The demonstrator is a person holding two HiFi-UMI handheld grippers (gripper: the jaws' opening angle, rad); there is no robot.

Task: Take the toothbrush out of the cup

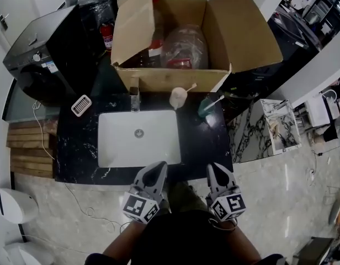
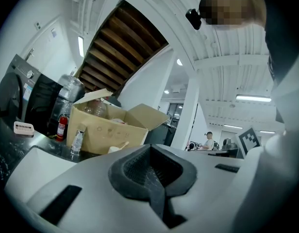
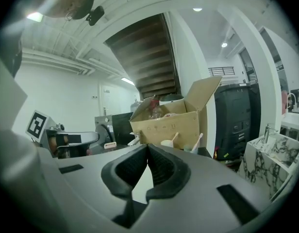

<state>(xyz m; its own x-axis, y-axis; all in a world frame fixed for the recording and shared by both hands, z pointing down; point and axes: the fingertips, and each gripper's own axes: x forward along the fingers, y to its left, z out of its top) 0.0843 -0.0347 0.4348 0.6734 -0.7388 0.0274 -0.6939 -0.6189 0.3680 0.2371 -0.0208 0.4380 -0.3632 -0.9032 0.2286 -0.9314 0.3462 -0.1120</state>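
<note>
Mock washroom corner in an open office hall.
White rectangular inset sink (image 1: 138,137) in black marble countertop (image 1: 76,148) just ahead of left gripper (image 1: 155,169); black front-loading washing machine (image 1: 46,65) beyond, to its left; seated person (image 2: 208,139) far behind.

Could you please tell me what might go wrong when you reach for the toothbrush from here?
1. The cream cup and the green cup stand close together behind the sink; reaching into one could knock the other.
2. The cream cup's brush and the green cup's brush both lean, so a slanted pull may tip a cup.
3. The left hand-held gripper and the right hand-held gripper are both shut and must open before they arrive.
</note>
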